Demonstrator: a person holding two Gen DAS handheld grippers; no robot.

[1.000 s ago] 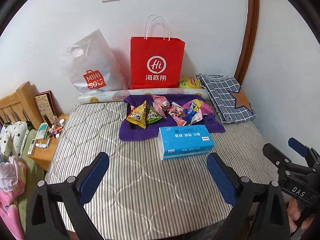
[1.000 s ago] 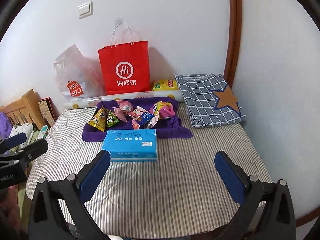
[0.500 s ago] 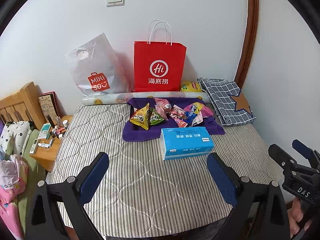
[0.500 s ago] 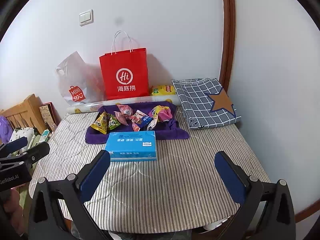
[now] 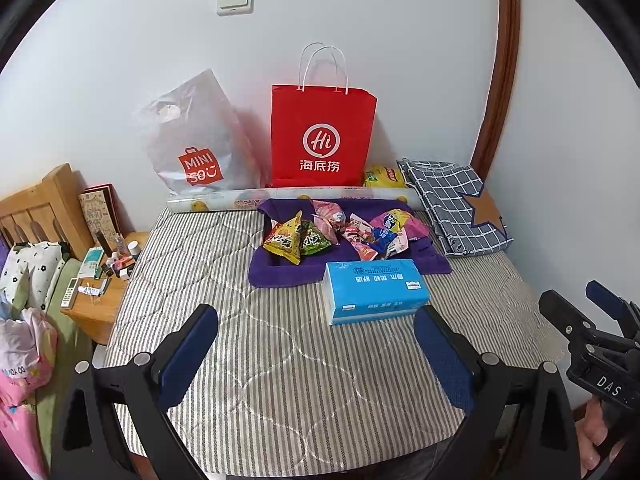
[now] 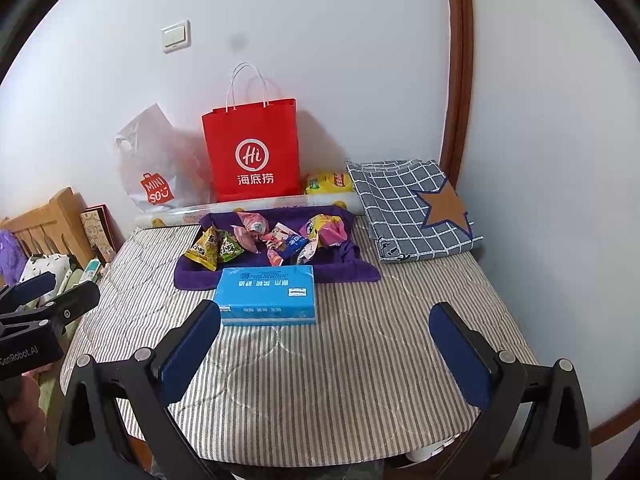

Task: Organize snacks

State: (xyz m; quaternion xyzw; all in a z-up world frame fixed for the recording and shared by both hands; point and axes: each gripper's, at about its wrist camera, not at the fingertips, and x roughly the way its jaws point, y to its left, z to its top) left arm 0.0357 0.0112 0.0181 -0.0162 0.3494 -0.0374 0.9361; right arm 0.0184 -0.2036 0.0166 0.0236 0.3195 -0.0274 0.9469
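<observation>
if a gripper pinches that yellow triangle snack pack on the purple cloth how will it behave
The yellow triangle snack pack looks puffed with air, so probably light and squashy, with fragile contents. Its glossy film may slip between pads; pinching a sealed edge seems safer. Sitting on the soft purple cloth, it would likely slide or topple if pushed.

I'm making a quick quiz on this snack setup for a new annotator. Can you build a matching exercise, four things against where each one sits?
Things:
1. snack packets
2. blue tissue box
3. red paper bag
4. checked cloth

Places:
A. upright against the wall
B. folded at the right edge of the striped mattress, by the wooden trim
C. piled on the purple towel
D. on the mattress just in front of the towel

Pairs: 1-C, 2-D, 3-A, 4-B
</observation>
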